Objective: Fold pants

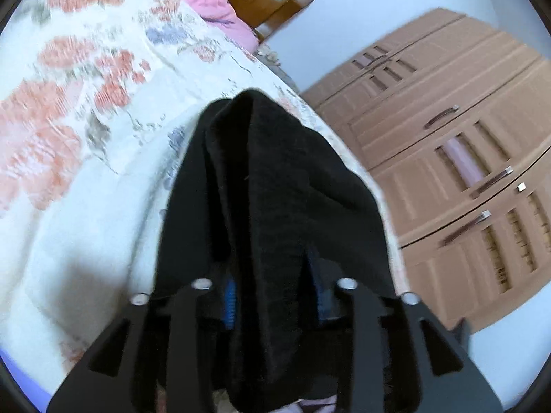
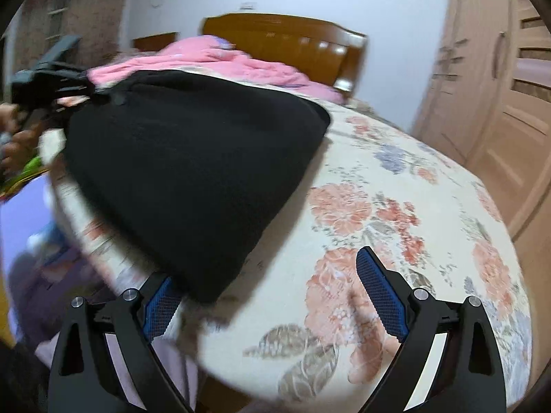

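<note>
Black pants [image 2: 193, 158] lying folded on floral bedspread [image 2: 396, 206], near bed's foot edge. Long axis running from left gripper [image 1: 275, 296] away toward wooden headboard [image 2: 286, 41], far end rounded, pointing up the bed. Left gripper sitting at near end, cloth draped between fingers; blue pads [image 1: 230, 304] standing apart, gaps showing beside cloth, not clamping. Right gripper [image 2: 272, 296] hanging wide apart, empty, pants lying forward-left, corner just reaching left pad [image 2: 160, 309]. Left hand nearer. Next fold likely lengthwise, judging only.
</note>
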### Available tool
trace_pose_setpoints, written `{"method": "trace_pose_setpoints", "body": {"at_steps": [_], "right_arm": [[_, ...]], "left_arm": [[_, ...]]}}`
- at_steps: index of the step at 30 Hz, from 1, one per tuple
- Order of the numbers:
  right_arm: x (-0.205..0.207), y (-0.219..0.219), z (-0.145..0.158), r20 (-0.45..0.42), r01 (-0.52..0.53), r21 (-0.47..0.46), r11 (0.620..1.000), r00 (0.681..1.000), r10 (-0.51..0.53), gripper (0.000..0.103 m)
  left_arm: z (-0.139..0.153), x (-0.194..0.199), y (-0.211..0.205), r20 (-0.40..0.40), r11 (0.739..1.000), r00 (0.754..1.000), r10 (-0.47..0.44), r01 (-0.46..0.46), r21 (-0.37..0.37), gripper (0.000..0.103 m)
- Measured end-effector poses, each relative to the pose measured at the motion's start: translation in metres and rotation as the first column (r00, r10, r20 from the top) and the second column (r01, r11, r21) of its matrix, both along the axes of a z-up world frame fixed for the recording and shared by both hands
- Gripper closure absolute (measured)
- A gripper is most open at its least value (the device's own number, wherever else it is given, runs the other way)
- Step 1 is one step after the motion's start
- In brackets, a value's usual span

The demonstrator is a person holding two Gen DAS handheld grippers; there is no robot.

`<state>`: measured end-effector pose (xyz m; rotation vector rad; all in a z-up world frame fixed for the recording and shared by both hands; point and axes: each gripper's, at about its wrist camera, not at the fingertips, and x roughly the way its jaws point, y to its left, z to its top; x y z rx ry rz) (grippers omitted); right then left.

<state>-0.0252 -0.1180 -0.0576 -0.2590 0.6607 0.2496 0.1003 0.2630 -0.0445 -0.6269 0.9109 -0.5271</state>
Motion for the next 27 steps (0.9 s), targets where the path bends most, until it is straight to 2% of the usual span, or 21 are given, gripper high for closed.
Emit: {"method": "trace_pose_setpoints", "body": {"at_steps": [1, 2, 3, 4, 5, 6, 7, 10, 12, 13, 14, 16, 17, 18, 20, 22, 23, 25, 27], "right_arm": [[-0.006, -0.005, 0.003, -0.005, -0.045, 0.018, 0.999, 0.999, 0.045, 0.012], [-0.012, -0.011, 0.006, -0.007, -0.081, 0.038, 0.996, 0.997, 0.081, 0.012], [-0.02, -0.021, 0.013, -0.001, -0.11, 0.084, 0.99, 0.994, 0.111, 0.012], [-0.024, -0.032, 0.021, 0.003, -0.132, 0.147, 0.98, 0.991, 0.133, 0.012], [-0.023, -0.042, 0.03, 0.002, -0.149, 0.214, 0.965, 0.988, 0.152, 0.012], [-0.017, -0.049, 0.037, 0.003, -0.156, 0.255, 0.954, 0.987, 0.161, 0.012], [-0.009, -0.054, 0.044, 0.007, -0.156, 0.287, 0.945, 0.987, 0.161, 0.011], [0.036, -0.057, 0.066, 0.019, -0.166, 0.363, 0.917, 0.985, 0.171, 0.011], [0.078, -0.054, 0.073, 0.019, -0.174, 0.444, 0.879, 0.983, 0.185, 0.011], [0.1, -0.052, 0.073, -0.012, -0.161, 0.488, 0.858, 0.981, 0.191, 0.011], [0.13, -0.045, 0.069, -0.079, -0.121, 0.53, 0.839, 0.978, 0.191, 0.011], [0.171, -0.03, 0.059, -0.191, -0.068, 0.564, 0.823, 0.959, 0.21, 0.011], [0.184, -0.024, 0.054, -0.217, -0.06, 0.576, 0.815, 0.95, 0.224, 0.011], [0.204, -0.014, 0.046, -0.247, -0.057, 0.593, 0.804, 0.937, 0.248, 0.011], [0.23, -0.001, 0.033, -0.291, -0.039, 0.574, 0.818, 0.924, 0.249, 0.011], [0.258, 0.006, 0.021, -0.326, 0.0, 0.483, 0.876, 0.928, 0.18, 0.011], [0.27, 0.003, 0.018, -0.33, 0.026, 0.491, 0.871, 0.931, 0.158, 0.011], [0.267, -0.002, 0.025, -0.321, 0.058, 0.521, 0.852, 0.938, 0.133, 0.011], [0.249, -0.002, 0.04, -0.25, 0.038, 0.522, 0.852, 0.962, 0.11, 0.01]], "left_arm": [[0.011, -0.005, -0.002, 0.017, 0.996, 0.999, 0.037, -0.039, 0.08, 0.044], [0.02, -0.011, -0.002, 0.038, 0.986, 0.996, 0.075, -0.08, 0.146, 0.031], [0.031, -0.018, -0.003, 0.071, 0.965, 0.99, 0.123, -0.136, 0.224, 0.023], [0.048, -0.026, -0.002, 0.142, 0.924, 0.974, 0.176, -0.213, 0.318, 0.022], [0.063, -0.033, -0.006, 0.203, 0.899, 0.961, 0.188, -0.252, 0.359, 0.019], [0.073, -0.036, -0.011, 0.238, 0.894, 0.955, 0.179, -0.259, 0.366, 0.014], [0.087, -0.039, -0.021, 0.273, 0.9, 0.951, 0.148, -0.244, 0.361, 0.012], [0.102, -0.029, -0.064, 0.303, 0.918, 0.953, 0.012, -0.13, 0.374, 0.004], [0.095, -0.016, -0.094, 0.266, 0.915, 0.962, -0.067, -0.047, 0.401, 0.004], [0.085, -0.001, -0.11, 0.217, 0.916, 0.97, -0.105, 0.009, 0.402, 0.004], [0.071, 0.01, -0.119, 0.16, 0.915, 0.979, -0.13, 0.056, 0.401, 0.004], [0.045, 0.021, -0.122, 0.077, 0.905, 0.989, -0.127, 0.084, 0.416, 0.005], [0.034, 0.022, -0.118, 0.065, 0.909, 0.989, -0.129, 0.092, 0.406, 0.006], [0.031, 0.018, -0.113, 0.104, 0.918, 0.984, -0.143, 0.093, 0.384, 0.006], [0.028, 0.014, -0.106, 0.114, 0.924, 0.98, -0.163, 0.111, 0.367, 0.009], [0.025, 0.014, -0.101, 0.11, 0.928, 0.979, -0.172, 0.124, 0.351, 0.011], [0.025, 0.012, -0.098, 0.112, 0.929, 0.978, -0.177, 0.129, 0.346, 0.011], [0.022, 0.011, -0.098, 0.119, 0.924, 0.975, -0.185, 0.132, 0.358, 0.011], [0.022, 0.01, -0.103, 0.128, 0.912, 0.974, -0.186, 0.123, 0.391, 0.011]]}}
